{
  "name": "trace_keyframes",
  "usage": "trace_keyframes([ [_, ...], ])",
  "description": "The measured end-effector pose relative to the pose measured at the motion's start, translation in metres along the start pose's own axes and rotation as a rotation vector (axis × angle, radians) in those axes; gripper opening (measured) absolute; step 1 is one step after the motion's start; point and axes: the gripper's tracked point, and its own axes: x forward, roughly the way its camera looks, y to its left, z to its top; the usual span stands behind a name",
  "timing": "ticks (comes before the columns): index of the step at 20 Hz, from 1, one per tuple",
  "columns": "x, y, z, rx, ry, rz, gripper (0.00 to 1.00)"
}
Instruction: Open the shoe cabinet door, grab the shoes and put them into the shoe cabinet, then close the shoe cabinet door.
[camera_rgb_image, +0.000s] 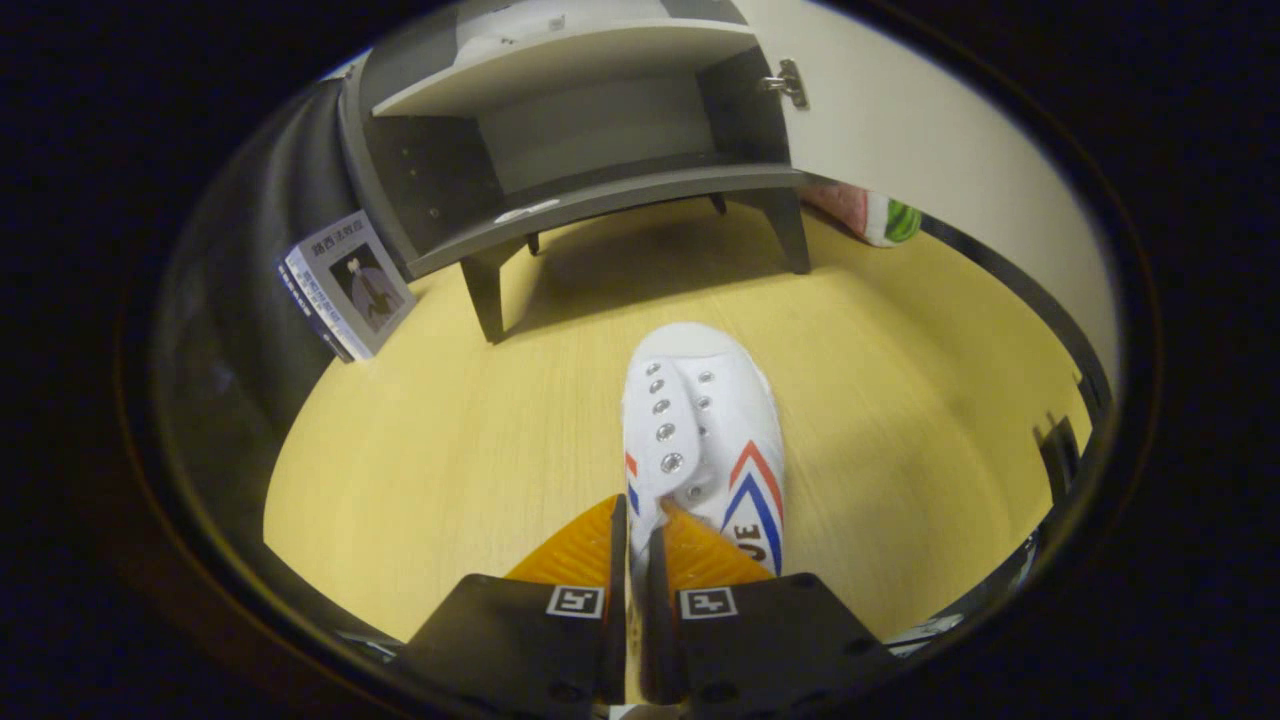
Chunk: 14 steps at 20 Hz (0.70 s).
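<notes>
White canvas with red and blue chevrons marks the shoe (705, 440), which is gripped at its heel end by the tool (637, 535) in the lower middle of the frame; the two fingers are nearly closed, pinching the shoe's edge between them. The toe is pointed toward the grey shoe cabinet (590, 150) at the upper middle, whose pale door (930, 150) is swung open at the upper right. A small box (345, 285) is leaned beside the cabinet at the upper left on the yellow wooden worktop (450, 450).
</notes>
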Motion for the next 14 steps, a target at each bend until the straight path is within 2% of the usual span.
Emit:
trace_keyframes([
  [3,-0.002,0.002,0.0,-0.06,0.015,-0.03,0.03],
  [6,-0.008,0.004,0.019,-0.028,-0.028,-0.046,0.03],
  [11,-0.03,0.005,0.07,-0.063,-0.149,-0.088,0.02],
  [14,-0.037,0.004,0.082,-0.004,-0.162,-0.096,0.02],
])
